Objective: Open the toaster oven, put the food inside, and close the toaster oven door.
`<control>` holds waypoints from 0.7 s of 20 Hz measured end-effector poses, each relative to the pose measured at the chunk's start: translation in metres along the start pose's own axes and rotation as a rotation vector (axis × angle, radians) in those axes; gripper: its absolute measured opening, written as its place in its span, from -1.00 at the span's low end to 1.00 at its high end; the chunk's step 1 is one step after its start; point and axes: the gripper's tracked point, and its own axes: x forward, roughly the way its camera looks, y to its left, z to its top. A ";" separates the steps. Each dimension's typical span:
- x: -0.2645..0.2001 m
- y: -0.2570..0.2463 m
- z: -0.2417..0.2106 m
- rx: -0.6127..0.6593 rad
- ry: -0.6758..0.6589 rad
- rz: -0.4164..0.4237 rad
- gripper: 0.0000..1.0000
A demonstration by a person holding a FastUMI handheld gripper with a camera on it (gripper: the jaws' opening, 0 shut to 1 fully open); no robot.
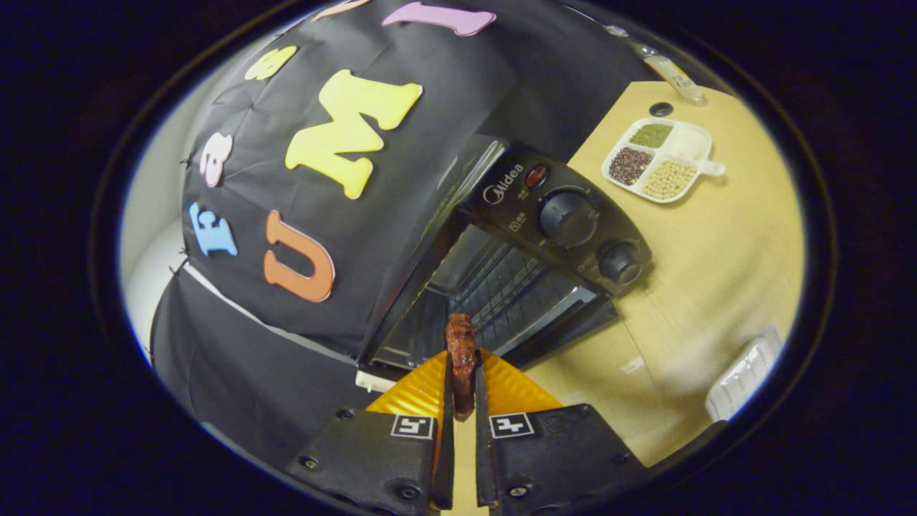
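Note:
A black toaster oven (544, 215) stands on the wooden table, its door (573, 330) swung down and the wire rack (494, 287) inside in sight. My gripper (463, 387) is shut on a flat brown piece of food (461, 351), held edge-on between both fingers. The food's far end reaches just into the oven's mouth, above the rack. The whole scene appears rolled to one side, so the oven looks tilted.
Two knobs (568, 217) and a red lamp sit on the oven's control panel. Beyond the oven a white divided dish (663, 161) holds beans and grains. A white ridged object (745, 373) lies by the table's near edge. Black cloth wall stands behind the oven.

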 end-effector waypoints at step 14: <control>0.107 -0.016 0.001 0.110 -0.230 -0.167 -0.69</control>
